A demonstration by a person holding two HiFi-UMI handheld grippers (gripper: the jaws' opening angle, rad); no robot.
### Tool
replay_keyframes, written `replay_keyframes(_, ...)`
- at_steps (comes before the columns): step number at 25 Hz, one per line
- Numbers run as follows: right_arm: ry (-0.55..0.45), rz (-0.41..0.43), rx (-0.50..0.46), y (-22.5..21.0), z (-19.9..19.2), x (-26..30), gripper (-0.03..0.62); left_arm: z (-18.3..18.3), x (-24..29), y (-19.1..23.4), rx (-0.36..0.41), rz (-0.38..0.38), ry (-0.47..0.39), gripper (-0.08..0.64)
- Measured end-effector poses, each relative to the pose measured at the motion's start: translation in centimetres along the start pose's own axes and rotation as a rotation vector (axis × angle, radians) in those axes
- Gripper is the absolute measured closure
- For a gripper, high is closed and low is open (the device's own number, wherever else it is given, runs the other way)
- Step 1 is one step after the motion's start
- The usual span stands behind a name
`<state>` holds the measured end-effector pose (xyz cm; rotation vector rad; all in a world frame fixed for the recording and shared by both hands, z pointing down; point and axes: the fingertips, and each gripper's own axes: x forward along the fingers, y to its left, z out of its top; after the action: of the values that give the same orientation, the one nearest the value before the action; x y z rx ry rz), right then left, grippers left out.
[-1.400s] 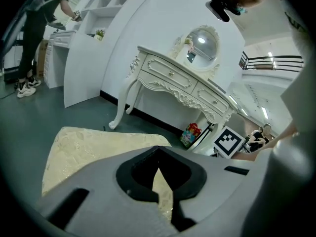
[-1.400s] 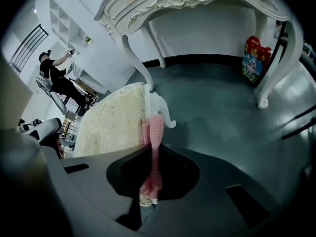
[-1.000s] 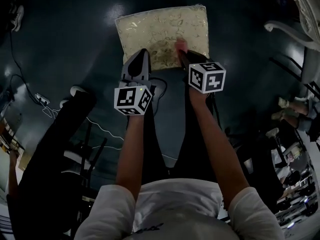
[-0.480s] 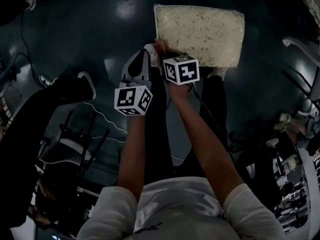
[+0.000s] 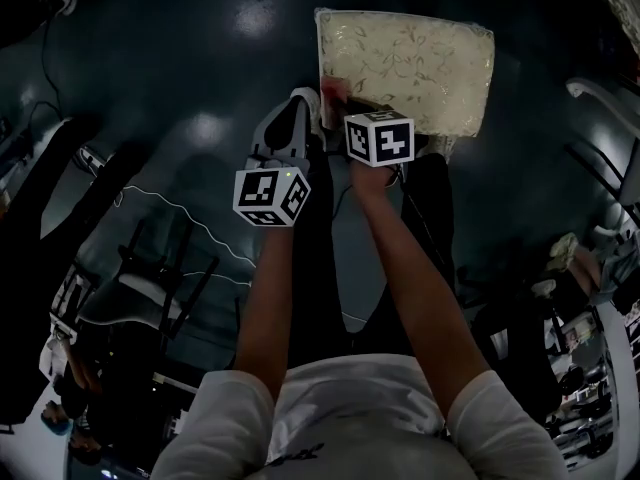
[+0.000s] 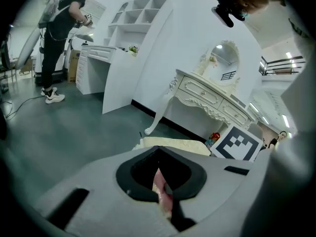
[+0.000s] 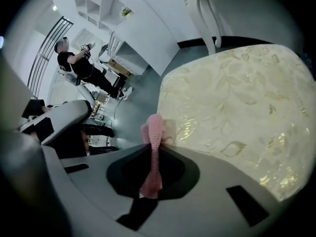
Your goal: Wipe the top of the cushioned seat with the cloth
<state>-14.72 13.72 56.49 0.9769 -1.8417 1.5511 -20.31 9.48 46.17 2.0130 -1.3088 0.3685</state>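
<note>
As R hand-held gripper (image 7: 152, 149) clamps cloth (image 7: 153, 127), nudged right, L hand-held gripper (image 6: 159, 153) nips pink scrap (image 6: 162, 189).

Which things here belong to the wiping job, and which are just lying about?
Job: cushioned seat; pink cloth in the right gripper; left gripper, shut on a pink scrap.
Lying about: white dressing table; shelf unit; person standing by.
</note>
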Motion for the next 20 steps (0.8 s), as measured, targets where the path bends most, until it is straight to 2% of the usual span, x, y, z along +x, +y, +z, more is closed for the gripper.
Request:
replay_keyframes(11, -0.097, -0.094, 0.053, -11.7, 0.3, -8.5, 0.569, -2.0, 4.8, -8.3, 0.030, -0.071, 0.032, 0.552)
replay_keyframes(16, -0.124, -0.176, 0.037, -17.2, 0.3, -13.2, 0.569, -2.8, 6.9, -12.9, 0.040, -0.099, 0.039, 0.552)
replay_keyframes(20, -0.148, -0.228, 0.064, -21.7, 0.0, -16.7, 0.569, -3.2, 8.2, -15.9, 0.038, -0.113, 0.035, 0.552)
